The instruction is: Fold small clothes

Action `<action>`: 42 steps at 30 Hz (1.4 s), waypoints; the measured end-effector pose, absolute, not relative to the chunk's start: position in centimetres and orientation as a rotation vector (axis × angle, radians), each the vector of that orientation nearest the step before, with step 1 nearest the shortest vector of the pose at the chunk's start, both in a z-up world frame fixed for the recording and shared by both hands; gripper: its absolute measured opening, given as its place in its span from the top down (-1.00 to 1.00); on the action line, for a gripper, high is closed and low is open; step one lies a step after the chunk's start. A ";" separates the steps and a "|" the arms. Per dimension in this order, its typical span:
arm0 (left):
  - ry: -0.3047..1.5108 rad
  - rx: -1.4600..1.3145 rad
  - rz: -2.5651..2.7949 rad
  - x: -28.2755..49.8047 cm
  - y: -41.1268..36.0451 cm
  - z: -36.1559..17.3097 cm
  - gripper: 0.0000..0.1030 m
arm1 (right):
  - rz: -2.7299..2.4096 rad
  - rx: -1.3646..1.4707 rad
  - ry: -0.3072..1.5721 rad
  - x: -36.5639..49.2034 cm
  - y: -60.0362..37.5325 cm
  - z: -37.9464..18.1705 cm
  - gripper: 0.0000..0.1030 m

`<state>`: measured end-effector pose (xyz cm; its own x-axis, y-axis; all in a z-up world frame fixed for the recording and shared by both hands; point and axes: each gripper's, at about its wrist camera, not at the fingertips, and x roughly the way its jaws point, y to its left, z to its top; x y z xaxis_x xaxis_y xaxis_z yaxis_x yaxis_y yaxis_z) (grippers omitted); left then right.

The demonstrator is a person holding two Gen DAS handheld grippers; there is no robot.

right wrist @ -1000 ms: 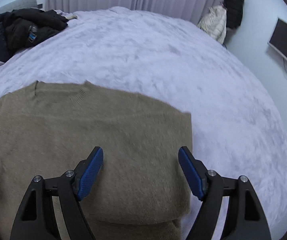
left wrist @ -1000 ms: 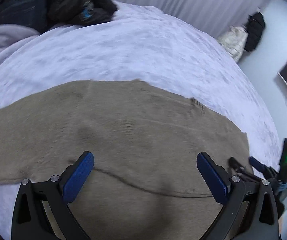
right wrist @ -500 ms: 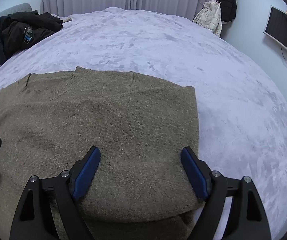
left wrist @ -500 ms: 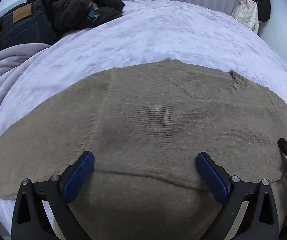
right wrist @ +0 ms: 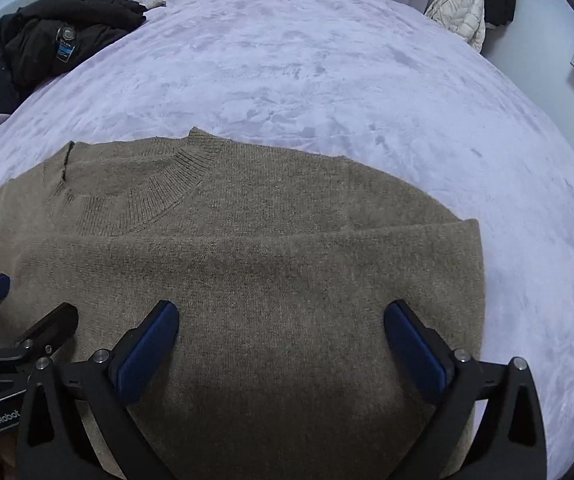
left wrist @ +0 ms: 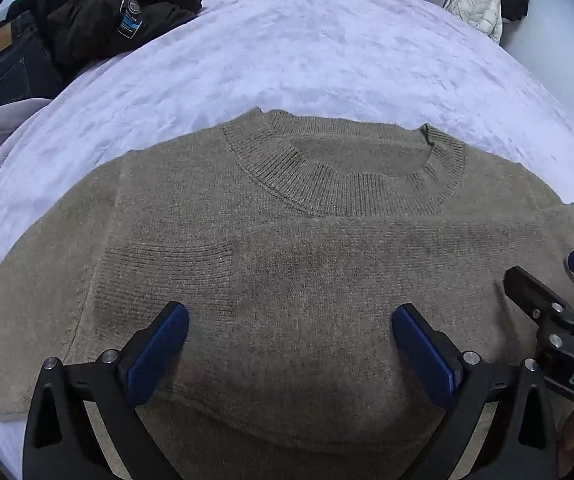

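Observation:
A tan knit sweater (left wrist: pixel 295 248) lies flat on the lilac bed cover, its ribbed collar (left wrist: pixel 343 196) pointing away from me. A folded-in layer crosses its chest. It also shows in the right wrist view (right wrist: pixel 255 264), with its right side folded to a straight edge. My left gripper (left wrist: pixel 289 332) is open and empty just above the sweater's lower middle. My right gripper (right wrist: pixel 281 330) is open and empty above the sweater's right half. Each gripper shows at the edge of the other's view.
The lilac bed cover (left wrist: pixel 327 52) spreads far beyond the sweater. A pile of black jackets (left wrist: pixel 103 12) and dark jeans (left wrist: pixel 3 68) lies at the far left. Coats (right wrist: pixel 467 8) hang by the wall at the far right.
Both grippers have pulled back and levelled, so the whole collar has come into view. The sweater's folded layers lie still. Both stay open.

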<state>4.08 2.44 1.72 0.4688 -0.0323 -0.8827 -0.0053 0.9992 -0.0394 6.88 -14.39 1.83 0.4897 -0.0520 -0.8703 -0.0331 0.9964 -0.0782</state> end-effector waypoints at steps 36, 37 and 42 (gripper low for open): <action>0.978 -0.308 0.304 -6.2 20.3 2.5 -1.00 | 0.113 -0.144 1.037 2.4 -3.0 2.3 -0.99; 0.973 -0.339 0.330 -6.8 21.8 2.3 -1.00 | 0.131 -0.135 1.084 2.8 -2.0 1.4 -0.99; 0.924 -0.506 0.506 -11.3 30.9 1.6 -1.00 | 0.185 -0.333 0.964 0.0 3.8 2.3 -0.99</action>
